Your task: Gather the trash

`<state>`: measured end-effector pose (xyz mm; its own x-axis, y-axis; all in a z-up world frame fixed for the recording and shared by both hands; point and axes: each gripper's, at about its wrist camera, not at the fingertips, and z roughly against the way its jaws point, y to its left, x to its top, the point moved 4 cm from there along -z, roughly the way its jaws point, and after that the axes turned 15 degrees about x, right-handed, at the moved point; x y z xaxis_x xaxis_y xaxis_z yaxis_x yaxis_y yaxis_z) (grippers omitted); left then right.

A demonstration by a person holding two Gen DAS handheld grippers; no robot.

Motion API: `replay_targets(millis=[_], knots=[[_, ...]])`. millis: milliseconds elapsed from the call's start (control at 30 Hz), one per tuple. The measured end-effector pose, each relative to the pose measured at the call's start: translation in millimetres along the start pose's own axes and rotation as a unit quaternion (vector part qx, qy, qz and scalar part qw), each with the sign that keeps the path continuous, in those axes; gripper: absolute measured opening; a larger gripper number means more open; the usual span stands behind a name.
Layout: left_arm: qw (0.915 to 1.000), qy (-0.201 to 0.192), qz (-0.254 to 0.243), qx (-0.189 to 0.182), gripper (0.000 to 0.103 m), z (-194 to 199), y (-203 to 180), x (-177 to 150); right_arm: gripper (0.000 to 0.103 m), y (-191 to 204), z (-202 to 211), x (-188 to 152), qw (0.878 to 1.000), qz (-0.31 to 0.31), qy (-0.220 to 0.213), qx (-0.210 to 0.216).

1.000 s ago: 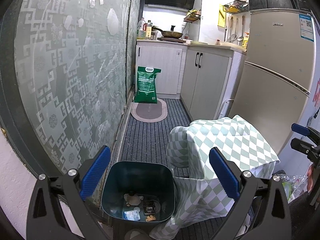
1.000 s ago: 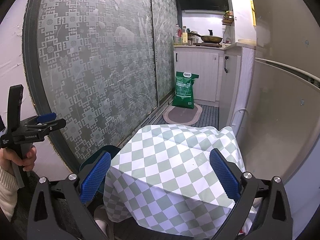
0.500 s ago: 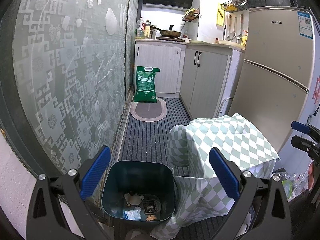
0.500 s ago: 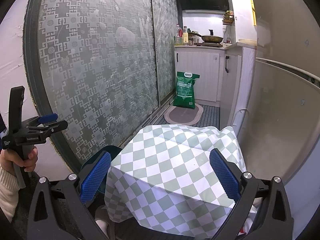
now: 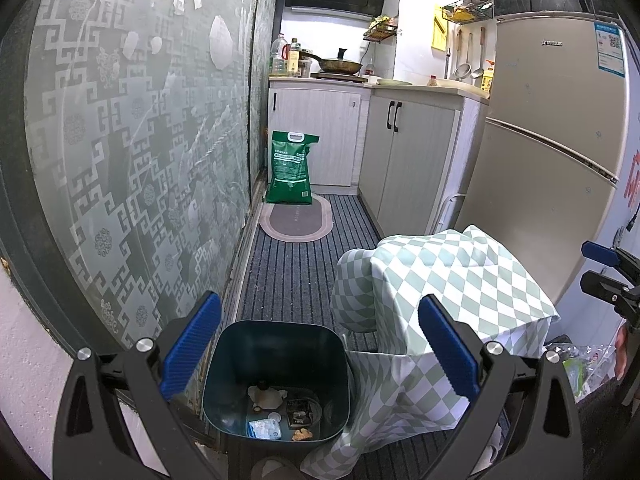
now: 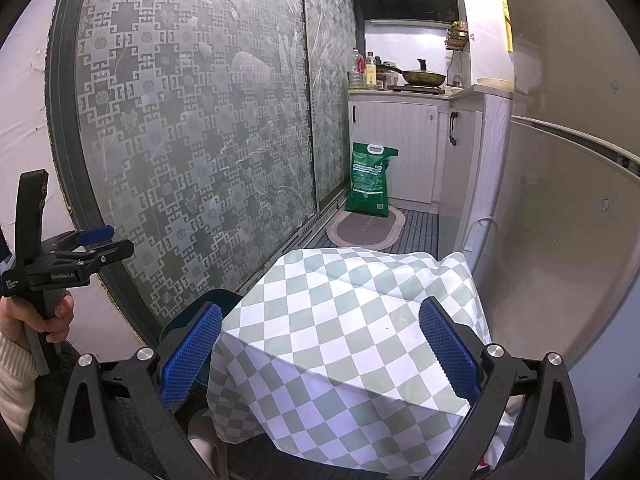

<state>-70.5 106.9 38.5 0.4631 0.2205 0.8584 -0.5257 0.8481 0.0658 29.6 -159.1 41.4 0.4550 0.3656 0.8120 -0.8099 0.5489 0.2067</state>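
A narrow kitchen: striped mat (image 5: 296, 272), frosted door (image 5: 132, 152), fridge (image 5: 552, 160), checkered cloth (image 6: 340, 332) draped over a table. The bin (image 5: 276, 380), beside the cloth, holds scraps of trash (image 5: 280, 416). The left gripper (image 5: 320, 348) hangs above the bin, jaws apart and empty; the right gripper (image 6: 320, 348) hovers over the cloth, likewise spread.
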Motion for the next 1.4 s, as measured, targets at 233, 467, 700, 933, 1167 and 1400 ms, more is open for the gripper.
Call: replay_targets(millis=[233,467,700,933,1167,1400], knots=[[1.0,0.004,-0.002,0.001,0.1,-1.6,1.2,-2.5,0.1,-0.7,-0.3,-1.8,1.0,0.001,0.001,-0.001],[1.0,0.004,-0.001,0.0,0.1,-1.7,1.5,-2.1,0.1,-0.6,-0.2,-0.8,1.0,0.0,0.001,-0.001],[1.0,0.004,-0.001,-0.001,0.1,-1.2,0.7,-2.4,0.1,-3.0,-0.6,-3.2,1.0,-0.002,0.001,-0.001],[1.0,0.004,-0.001,-0.001,0.1,-1.6,1.0,-2.0,0.1,-3.1,-0.2,-3.8,1.0,-0.001,0.001,-0.002],[1.0,0.005,-0.001,-0.001,0.1,-1.9,0.8,-2.2,0.1,-3.4,-0.8,-3.7,1.0,-0.001,0.001,-0.002],[1.0,0.008,-0.002,0.001,0.1,-2.5,0.9,-3.3,0.1,-3.0,-0.6,-3.5,1.0,0.0,0.002,-0.003]])
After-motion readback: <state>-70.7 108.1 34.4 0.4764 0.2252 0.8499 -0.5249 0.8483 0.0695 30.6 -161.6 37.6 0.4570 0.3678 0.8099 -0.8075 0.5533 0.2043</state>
